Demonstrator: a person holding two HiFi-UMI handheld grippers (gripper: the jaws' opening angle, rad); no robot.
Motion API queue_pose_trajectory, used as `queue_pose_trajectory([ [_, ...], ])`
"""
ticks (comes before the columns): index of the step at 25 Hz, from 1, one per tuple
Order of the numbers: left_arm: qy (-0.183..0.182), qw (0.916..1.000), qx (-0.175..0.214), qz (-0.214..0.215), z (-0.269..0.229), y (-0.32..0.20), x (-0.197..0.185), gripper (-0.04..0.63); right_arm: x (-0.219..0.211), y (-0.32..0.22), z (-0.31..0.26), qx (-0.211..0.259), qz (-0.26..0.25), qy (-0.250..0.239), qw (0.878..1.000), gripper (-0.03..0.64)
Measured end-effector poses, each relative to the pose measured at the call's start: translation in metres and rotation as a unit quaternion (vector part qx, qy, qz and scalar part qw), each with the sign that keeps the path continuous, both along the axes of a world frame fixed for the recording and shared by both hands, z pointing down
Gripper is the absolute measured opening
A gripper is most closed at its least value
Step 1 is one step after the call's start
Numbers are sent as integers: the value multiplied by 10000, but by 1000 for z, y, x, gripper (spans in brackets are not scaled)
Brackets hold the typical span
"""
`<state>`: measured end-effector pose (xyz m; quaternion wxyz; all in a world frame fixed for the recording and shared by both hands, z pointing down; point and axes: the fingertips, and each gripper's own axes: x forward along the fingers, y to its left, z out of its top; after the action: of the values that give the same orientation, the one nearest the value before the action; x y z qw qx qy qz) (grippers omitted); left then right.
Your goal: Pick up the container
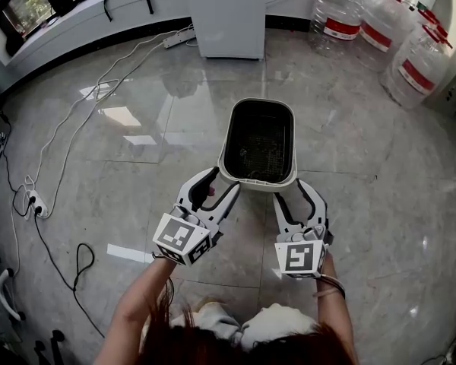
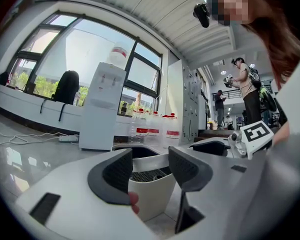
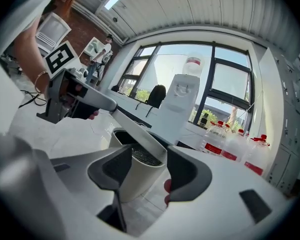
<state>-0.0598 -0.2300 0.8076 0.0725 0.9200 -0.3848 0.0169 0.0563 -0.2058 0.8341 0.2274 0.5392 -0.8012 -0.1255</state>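
Holding the white container (image 1: pixel 258 139) up between two hand-held grippers, above a glossy grey tiled floor (image 1: pixel 380 204). Presenting its open top to the head view, dark inside, with a mesh grid at the bottom and the long side leading away from the person.

Clamping the left gripper (image 1: pixel 222 182) on the near-left corner of the container, at a wide jaw spread, with the rounded white wall filling the gap between the dark ribbed pads (image 2: pixel 117 171). Clamping the right gripper (image 1: pixel 290 191) on the near-right corner in the same way, again at a wide spread, with the wall wedged between its pads (image 3: pixel 182 171) and the rim just above them. Pointing both grippers roughly level and away from the body, with the marker cubes toward the person and bare forearms at the bottom edge of the head view.

Standing well beyond the container, against the far wall: a white water dispenser (image 1: pixel 228 17). Crowding the far right corner: several clear water jugs (image 1: pixel 342 14) with red labels and red caps. Trailing across the floor on the left: white cables (image 1: pixel 83 105) leading to a power strip (image 1: pixel 176 39) near the dispenser, plus a black cable (image 1: pixel 80 261) looping closer in. Standing far off in the left gripper view: another person (image 2: pixel 246 86), holding some equipment.
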Motion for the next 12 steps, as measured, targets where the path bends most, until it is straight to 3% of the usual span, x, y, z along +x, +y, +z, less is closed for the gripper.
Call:
queue_pose_trajectory([
  [12, -53, 9998, 172, -7, -21, -13, 5, 216, -2, -17, -28, 506, -106, 513, 9973, 216],
])
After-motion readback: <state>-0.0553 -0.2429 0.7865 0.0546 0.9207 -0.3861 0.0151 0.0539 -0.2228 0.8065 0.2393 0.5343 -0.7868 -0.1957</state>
